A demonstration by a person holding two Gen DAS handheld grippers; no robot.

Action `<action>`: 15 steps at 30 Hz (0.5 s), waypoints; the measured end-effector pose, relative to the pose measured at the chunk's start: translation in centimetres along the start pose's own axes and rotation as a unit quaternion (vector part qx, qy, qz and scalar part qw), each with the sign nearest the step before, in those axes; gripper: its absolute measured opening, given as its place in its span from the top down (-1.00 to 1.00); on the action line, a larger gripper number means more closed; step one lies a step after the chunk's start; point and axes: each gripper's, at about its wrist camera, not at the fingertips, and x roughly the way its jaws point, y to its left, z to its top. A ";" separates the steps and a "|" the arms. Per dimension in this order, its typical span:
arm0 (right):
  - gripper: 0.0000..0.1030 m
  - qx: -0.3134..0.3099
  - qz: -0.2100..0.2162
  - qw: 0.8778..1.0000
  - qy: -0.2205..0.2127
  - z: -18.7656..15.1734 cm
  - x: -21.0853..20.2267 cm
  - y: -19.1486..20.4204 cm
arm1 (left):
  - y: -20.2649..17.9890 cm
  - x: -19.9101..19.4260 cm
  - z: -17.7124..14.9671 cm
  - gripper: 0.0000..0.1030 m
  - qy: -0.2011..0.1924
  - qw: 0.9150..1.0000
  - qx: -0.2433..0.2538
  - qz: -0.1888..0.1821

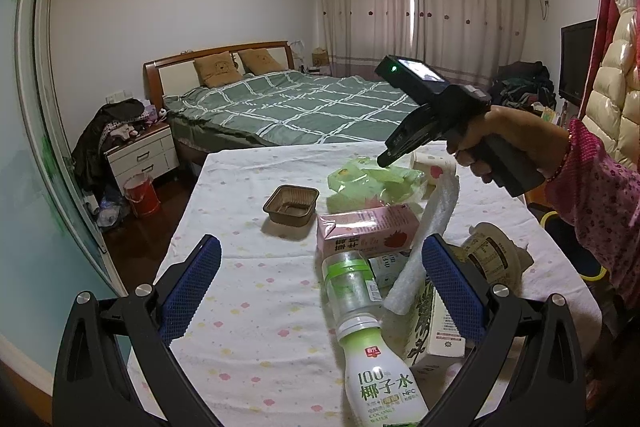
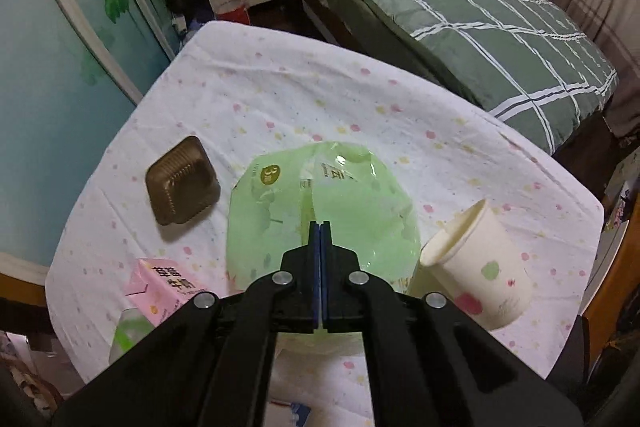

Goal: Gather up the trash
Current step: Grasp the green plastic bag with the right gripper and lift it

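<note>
Two tongs over a littered, dotted tablecloth (image 2: pixel 280 83).
Right gripper (image 2: pixel 320 227) points steeply down, jaws clenched together on the green plastic wrapper (image 2: pixel 360 203), which lies flat beneath its tips. Brown foil tray (image 2: pixel 182 181) sits well left of it, paper cup (image 2: pixel 480 263) on its side just right, pink carton (image 2: pixel 168 287) at lower left. Left gripper (image 1: pixel 320 291) hangs released, jaws wide; a coconut-water bottle (image 1: pixel 376 367) lies between them, untouched.

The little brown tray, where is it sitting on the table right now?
The brown tray sits on the cloth-covered table, left of the green plastic bag in the right wrist view, with the pink milk carton nearer the camera.
</note>
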 end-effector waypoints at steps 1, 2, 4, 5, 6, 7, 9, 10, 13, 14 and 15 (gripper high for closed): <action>0.99 0.000 0.001 1.000 -0.002 0.0 -0.2 -0.1 | 0.0 0.0 0.0 -0.93 0.000 1.000 0.000 -0.001; 0.99 0.000 0.002 1.000 -0.005 0.1 -0.4 -0.1 | 0.0 0.0 0.0 -0.93 0.001 1.000 0.000 -0.001; 0.99 0.004 0.004 1.000 -0.013 0.2 -1.1 -0.1 | 0.0 -0.1 0.0 -0.93 0.002 1.000 0.001 0.000; 0.99 0.005 0.006 1.000 -0.017 0.1 -1.4 -0.1 | 0.0 -0.1 0.0 -0.93 0.001 1.000 0.002 0.000; 0.99 0.007 0.007 1.000 -0.022 0.1 -1.9 -0.1 | 0.0 -0.1 0.0 -0.93 0.001 1.000 0.002 0.000; 0.99 0.008 0.007 0.999 -0.030 0.1 -2.7 -0.2 | 0.0 -0.1 0.0 -0.93 0.000 1.000 0.002 0.001; 0.99 0.012 0.009 0.999 -0.044 0.0 -4.2 -0.2 | 0.0 -0.2 0.0 -0.93 -0.001 1.000 0.001 0.002; 0.99 0.013 0.010 0.999 -0.050 -0.1 -4.8 -0.3 | -0.1 -0.2 0.0 -0.93 -0.001 1.000 0.001 0.002; 0.99 0.016 0.010 0.997 -0.074 -0.3 -7.5 -0.5 | -0.3 -0.2 0.0 -0.93 -0.002 1.000 0.002 0.001; 0.99 0.017 0.011 0.996 -0.081 -0.5 -8.5 -0.6 | -0.4 -0.3 0.0 -0.93 -0.003 1.000 0.003 -0.001; 0.99 0.017 0.011 0.996 -0.087 -0.7 -9.3 -0.6 | -0.6 -0.3 0.0 -0.93 -0.004 1.000 0.004 -0.002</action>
